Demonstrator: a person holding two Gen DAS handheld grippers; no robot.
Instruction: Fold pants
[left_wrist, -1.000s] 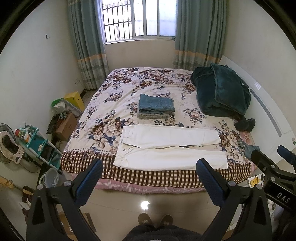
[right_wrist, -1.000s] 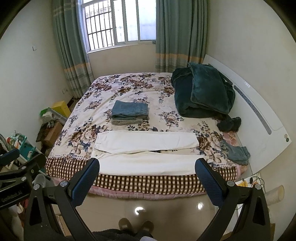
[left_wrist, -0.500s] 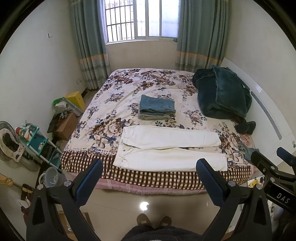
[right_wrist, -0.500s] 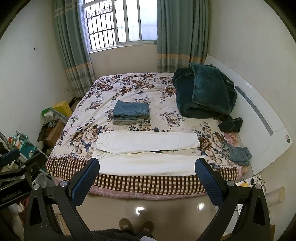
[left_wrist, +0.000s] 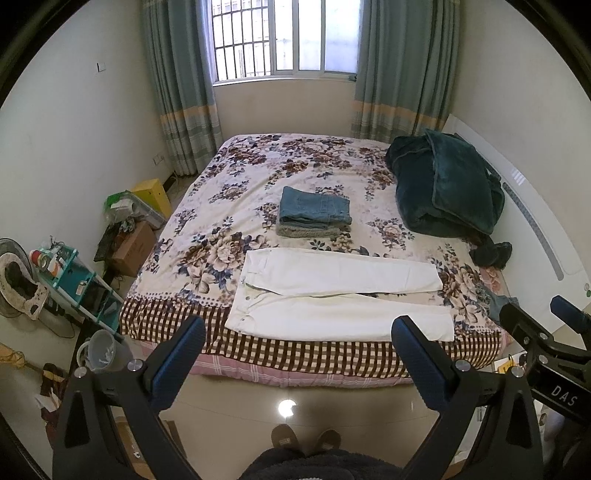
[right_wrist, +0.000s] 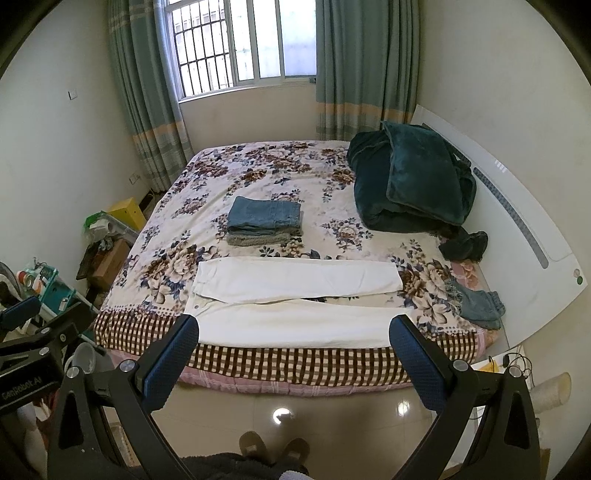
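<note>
White pants (left_wrist: 340, 295) (right_wrist: 295, 299) lie flat along the near edge of a floral bed (left_wrist: 229, 206) (right_wrist: 207, 173), waist to the left, both legs stretched right. My left gripper (left_wrist: 297, 354) is open and held over the floor, short of the bed, with nothing between its fingers. My right gripper (right_wrist: 293, 356) is also open and empty, at about the same distance from the pants. Each gripper shows at the edge of the other's view.
A stack of folded jeans (left_wrist: 314, 214) sits mid-bed behind the pants. A dark green blanket (left_wrist: 447, 184) is heaped by the white headboard (right_wrist: 524, 229). More clothes (right_wrist: 476, 304) lie at the bed's right edge. Boxes and a teal rack (left_wrist: 77, 273) crowd the floor at left. A person's slippers (left_wrist: 304, 437) stand on the tiles.
Both views have tilted up a little and drawn slightly back, so the bed sits lower in frame. The pants have not moved and both grippers stay open.
</note>
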